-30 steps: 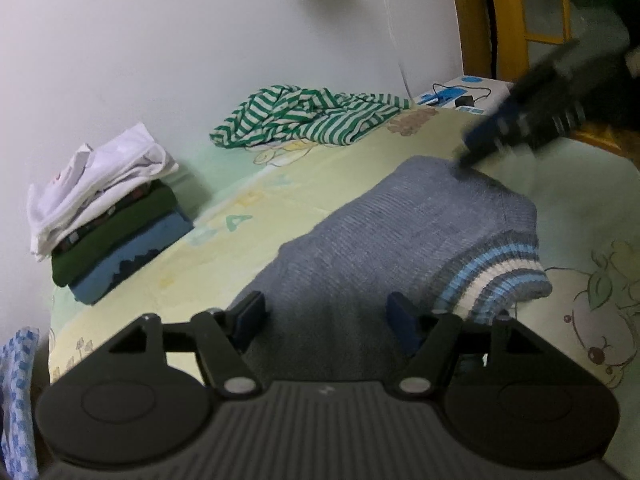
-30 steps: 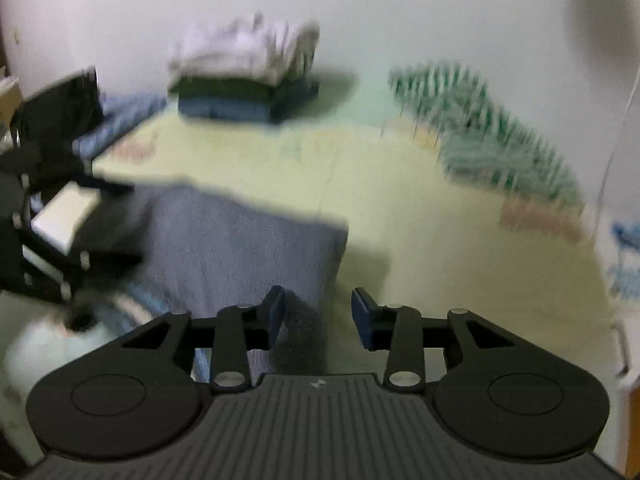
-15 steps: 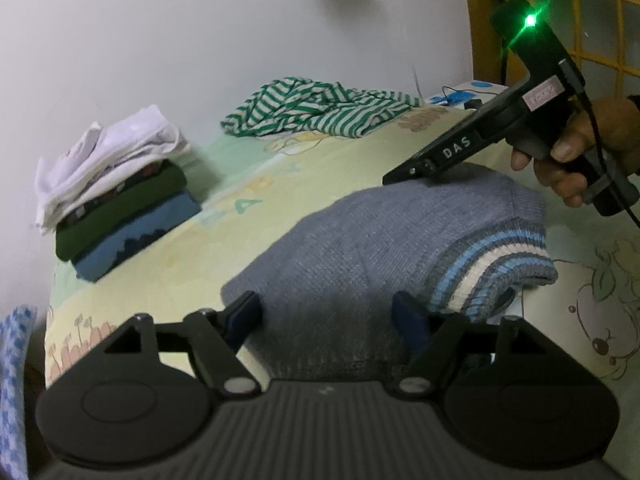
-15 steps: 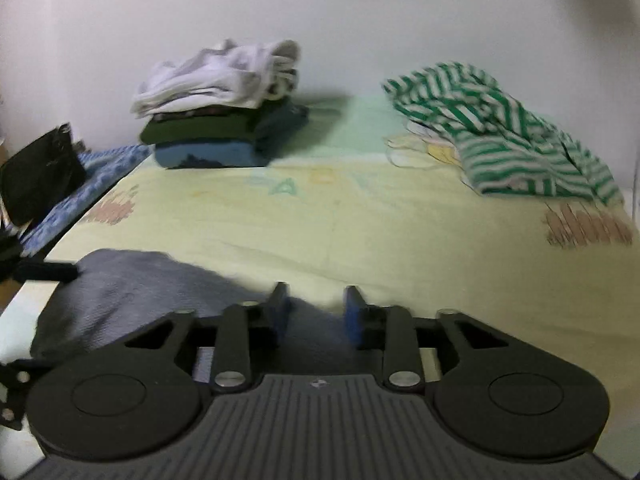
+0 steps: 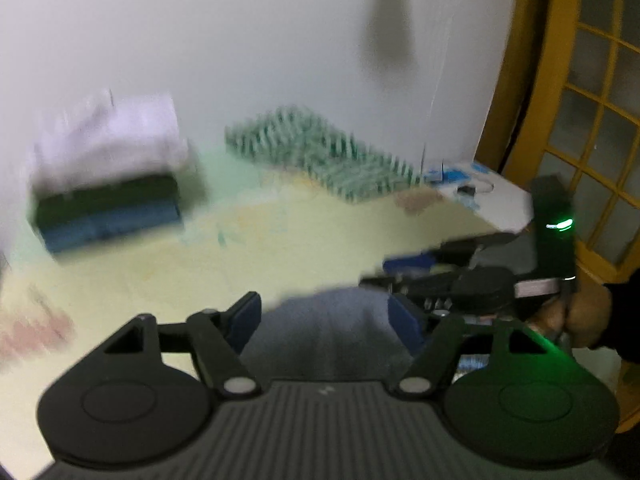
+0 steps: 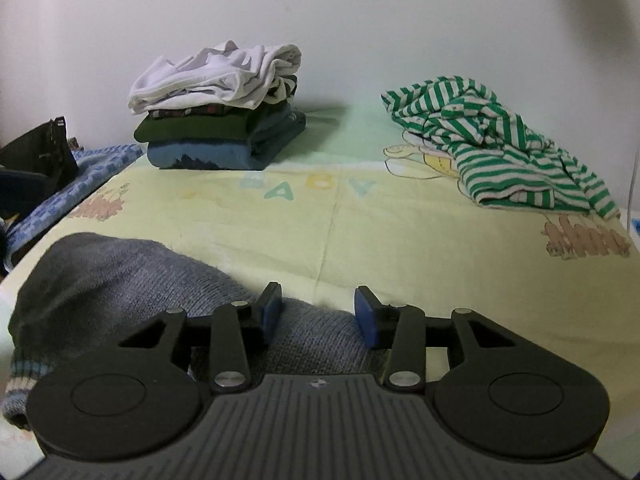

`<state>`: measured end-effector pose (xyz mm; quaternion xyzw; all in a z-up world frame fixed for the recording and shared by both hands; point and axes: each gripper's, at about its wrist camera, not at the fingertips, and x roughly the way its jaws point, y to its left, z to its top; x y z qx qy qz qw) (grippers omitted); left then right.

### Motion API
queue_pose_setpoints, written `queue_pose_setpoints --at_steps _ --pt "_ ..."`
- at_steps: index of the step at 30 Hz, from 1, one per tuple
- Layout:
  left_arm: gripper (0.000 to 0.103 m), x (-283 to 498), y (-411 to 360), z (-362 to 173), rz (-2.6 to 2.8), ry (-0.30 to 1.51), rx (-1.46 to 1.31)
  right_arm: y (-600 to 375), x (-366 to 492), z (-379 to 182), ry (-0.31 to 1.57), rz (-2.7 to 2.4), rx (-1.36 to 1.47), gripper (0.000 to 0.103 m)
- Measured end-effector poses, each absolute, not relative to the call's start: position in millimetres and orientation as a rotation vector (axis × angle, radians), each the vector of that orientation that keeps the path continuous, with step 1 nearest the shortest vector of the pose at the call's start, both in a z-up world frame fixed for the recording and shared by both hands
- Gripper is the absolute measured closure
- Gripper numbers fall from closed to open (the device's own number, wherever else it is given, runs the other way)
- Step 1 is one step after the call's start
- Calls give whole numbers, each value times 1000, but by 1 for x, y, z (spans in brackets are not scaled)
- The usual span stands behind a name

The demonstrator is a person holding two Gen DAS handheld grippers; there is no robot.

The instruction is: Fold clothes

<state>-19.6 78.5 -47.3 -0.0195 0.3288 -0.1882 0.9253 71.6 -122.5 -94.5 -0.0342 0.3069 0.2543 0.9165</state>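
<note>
Bed (image 6: 320, 216) with pale printed sheet: grey sweater (image 6: 120, 280) lies at its near edge directly beneath both grippers, right gripper (image 6: 316, 312) opening, left gripper (image 5: 324, 320) closing, neither visibly pinching the knit.

Both wrist views look low across the bed (image 6: 328, 216) toward the wall, sharing the folded stack (image 6: 224, 136).

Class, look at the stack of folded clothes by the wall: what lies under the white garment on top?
Under the white garment lie a thin dark patterned layer, then a dark green piece, then a blue piece on the sheet. Their inner folds are covered.
</note>
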Motion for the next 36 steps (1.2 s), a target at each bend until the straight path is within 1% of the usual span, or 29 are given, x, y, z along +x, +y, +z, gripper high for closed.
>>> queue_pose_setpoints --at_steps 1,3,5,7,8,9,10,11,16,19,23,25,27,29,32,33,34,36 --pt "37 -16 75 -58 -379 694 -31 -123 71 -95 630 524 -70 60" --pt "36 -24 68 -74 -334 662 67 -126 72 -95 632 535 -60 60" --pt "35 -34 64 -80 -314 633 113 -130 74 -95 635 551 -52 60" --pt "35 -43 59 -84 -295 609 156 -132 76 -90 641 547 -50 51" --pt "35 -45 55 -83 -285 604 170 -133 76 -85 645 539 -49 51" --pt "35 -47 51 -83 -276 600 182 -133 75 -80 642 531 -44 57" --pt "35 -48 49 -84 -267 593 187 -134 71 -72 618 525 -27 72" --pt "35 -51 49 -84 -258 585 183 -132 66 -65 594 534 -18 77" --pt "33 -56 41 -90 -234 546 252 -95 47 -57 570 708 -71 80" --pt "33 -56 43 -90 -248 551 264 -79 51 -71 599 725 -72 79" --pt "32 -58 40 -91 -249 536 302 -85 61 -90 640 740 -70 80" --pt "31 -57 40 -91 -247 537 306 -82 68 -80 681 731 -59 78" --pt "31 -56 40 -92 -249 538 307 -76 71 -67 667 733 -21 81" --pt "30 -56 39 -92 -249 537 312 -64 78 -59 647 748 12 80" --pt "29 -57 39 -93 -247 536 317 -38 89 -74 725 770 -35 80" --pt "28 -57 38 -93 -245 535 319 -35 91 -84 757 776 -47 81" --pt "28 -57 38 -93 -243 534 321 -36 93 -93 771 771 -43 85" --pt "28 -57 36 -91 -239 536 328 -42 100 -94 798 764 0 86"
